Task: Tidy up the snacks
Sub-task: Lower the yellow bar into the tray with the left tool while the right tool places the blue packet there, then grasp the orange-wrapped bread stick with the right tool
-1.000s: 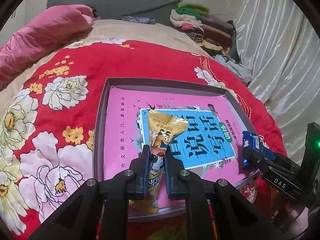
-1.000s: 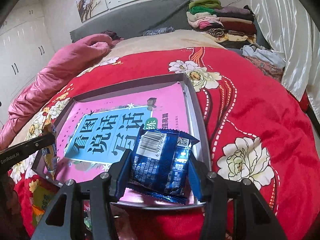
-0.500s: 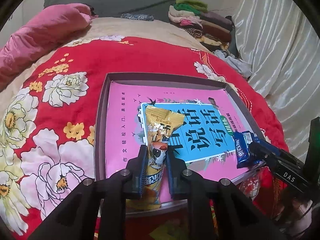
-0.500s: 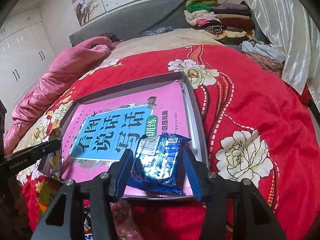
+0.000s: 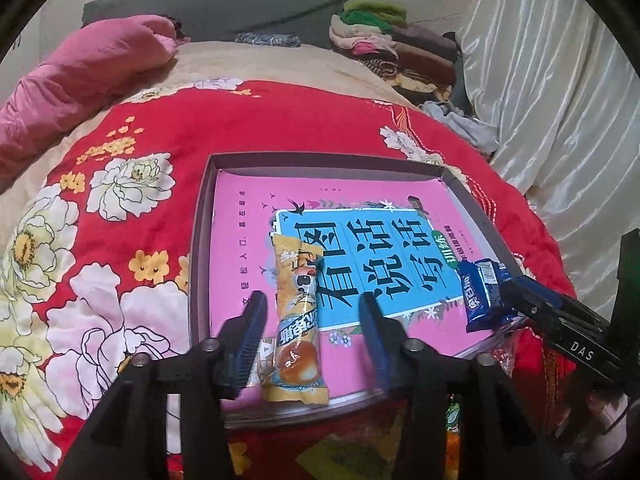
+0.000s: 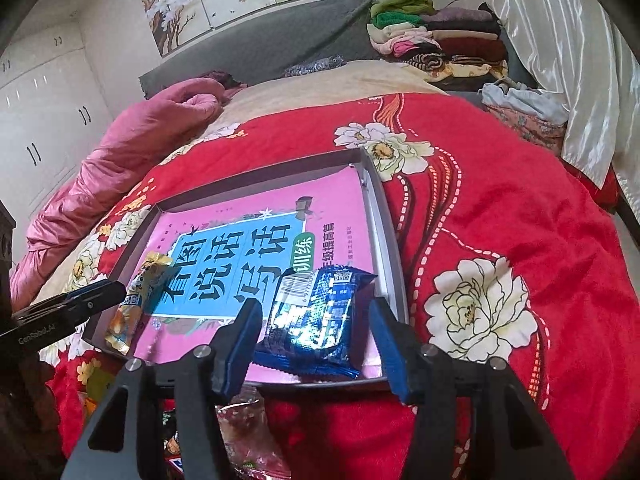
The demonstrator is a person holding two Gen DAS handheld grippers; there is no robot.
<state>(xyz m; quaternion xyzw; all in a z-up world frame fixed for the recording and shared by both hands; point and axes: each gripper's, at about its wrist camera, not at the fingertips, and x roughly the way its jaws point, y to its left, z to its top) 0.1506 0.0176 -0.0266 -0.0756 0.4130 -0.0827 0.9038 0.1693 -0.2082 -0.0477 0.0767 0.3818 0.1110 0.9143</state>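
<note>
A shallow grey tray (image 5: 202, 216) (image 6: 384, 216) lies on the red flowered bedspread, lined with a pink and blue book. A yellow snack packet (image 5: 298, 320) (image 6: 136, 300) lies at the tray's near left edge. My left gripper (image 5: 312, 324) is open around it, fingers apart from it on both sides. A blue snack packet (image 6: 316, 320) (image 5: 482, 294) lies at the tray's near right corner. My right gripper (image 6: 316, 336) is open around it, not gripping.
More wrapped snacks (image 6: 244, 416) lie low in front of the tray at the bed's near edge. A pink quilt (image 5: 80, 80) lies at the back left. Folded clothes (image 6: 436, 40) are stacked at the back right by white curtains (image 5: 560, 100).
Both grippers have opened. The yellow packet and the blue packet, held a moment ago, now lie released in the tray. Both grippers drew back slightly.
</note>
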